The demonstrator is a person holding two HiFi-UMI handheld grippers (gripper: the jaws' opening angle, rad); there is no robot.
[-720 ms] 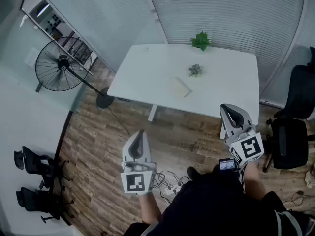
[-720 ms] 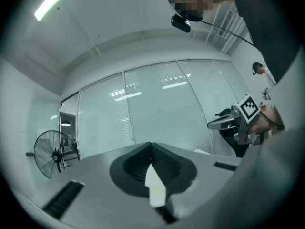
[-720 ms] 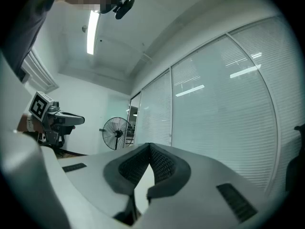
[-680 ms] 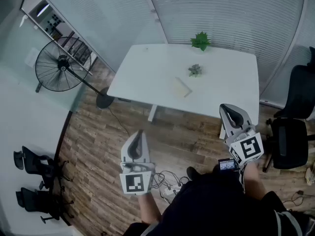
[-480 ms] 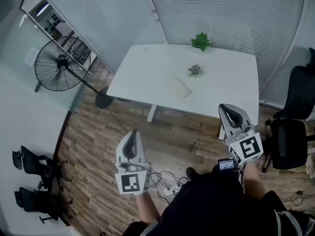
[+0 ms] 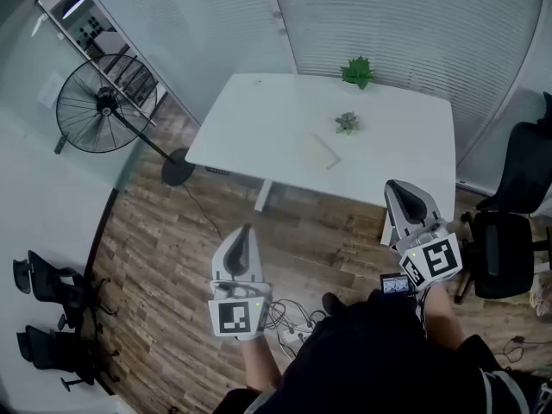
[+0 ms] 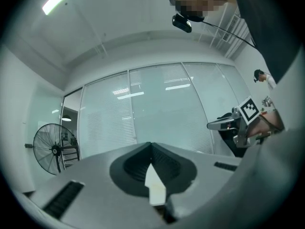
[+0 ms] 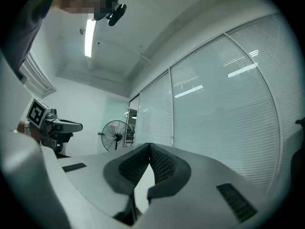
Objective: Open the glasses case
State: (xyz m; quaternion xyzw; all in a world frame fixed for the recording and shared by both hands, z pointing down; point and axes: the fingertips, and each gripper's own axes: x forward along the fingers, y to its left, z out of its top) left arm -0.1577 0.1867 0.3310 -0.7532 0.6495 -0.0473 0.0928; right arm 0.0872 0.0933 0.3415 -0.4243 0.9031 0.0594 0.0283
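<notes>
Fingers of both grippers are pressed together with nothing between them. In the left gripper view the left gripper (image 7: 151,145) shows its two dark ribbed pads meeting at the tips, with only a pale wedge visible in the slit below them. In the right gripper view the right gripper (image 8: 149,145) is closed the same way, tips touching.

From the head view, the person stands back from a white bench (image 6: 259,119) on a wooden floor (image 6: 172,257). The glasses case (image 6: 320,153), a pale flat oblong, lies on the bench roughly in the middle, a little toward the near edge. It is too small to tell how its lid sits. A small succulent (image 6: 347,122) stands just beyond it, and a larger green plant (image 6: 357,72) sits at the far edge, against the glass wall with blinds (image 6: 388,24).

Both grippers are well apart from the case. The left one (image 6: 243,229) is held over the floor, short of the bench's near edge. The right one (image 6: 393,186) is further forward, its tips showing over the bench's near right corner. Each carries its marker cube close to the hand, and both point roughly level toward the bench.

A standing fan (image 6: 97,103) is on the floor to the left of the bench. A black office chair (image 6: 509,240) stands to the right. Loose cables (image 6: 289,316) lie on the floor by the person's feet.
</notes>
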